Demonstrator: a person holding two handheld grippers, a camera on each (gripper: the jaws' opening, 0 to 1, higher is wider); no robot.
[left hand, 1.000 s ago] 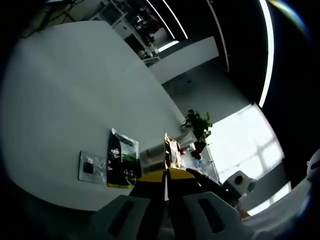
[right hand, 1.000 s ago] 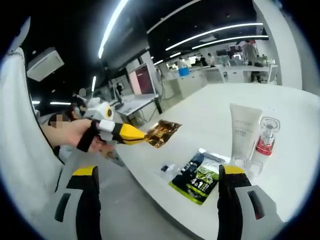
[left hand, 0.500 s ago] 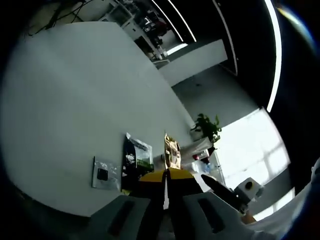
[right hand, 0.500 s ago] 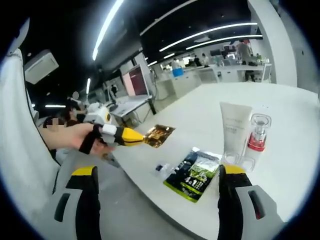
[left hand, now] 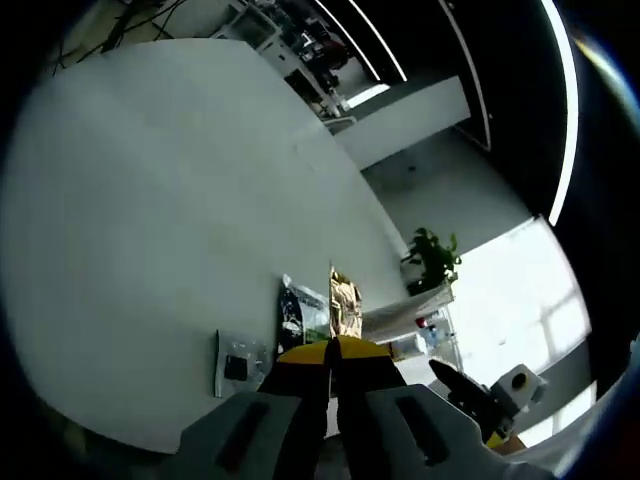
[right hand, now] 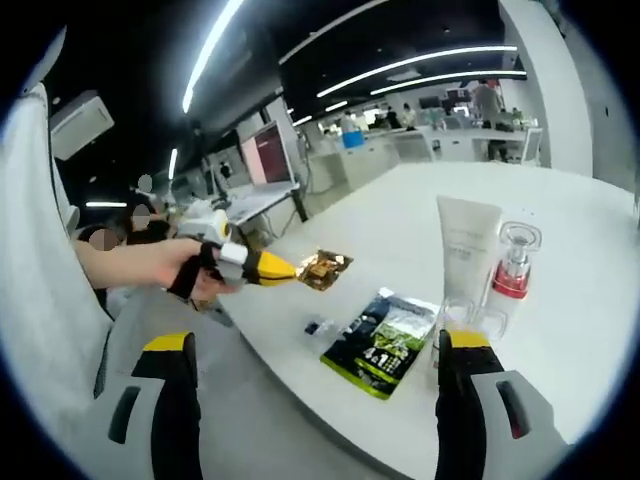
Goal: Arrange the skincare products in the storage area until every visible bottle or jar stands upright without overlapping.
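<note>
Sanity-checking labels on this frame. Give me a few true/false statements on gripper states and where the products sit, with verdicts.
1. The left gripper is shut on the gold foil sachet. True.
2. The right gripper is shut on the white squeeze tube. False: its jaws stand wide apart, holding nothing; the white squeeze tube stands on the white table.
3. The dark green and black sachet lies flat on the table. True.
4. The clear bottle with a red band lies on its side. False: it stands upright beside the tube.
5. The gold sachet rests on the table. False: it is held in the air above the table's edge.
</note>
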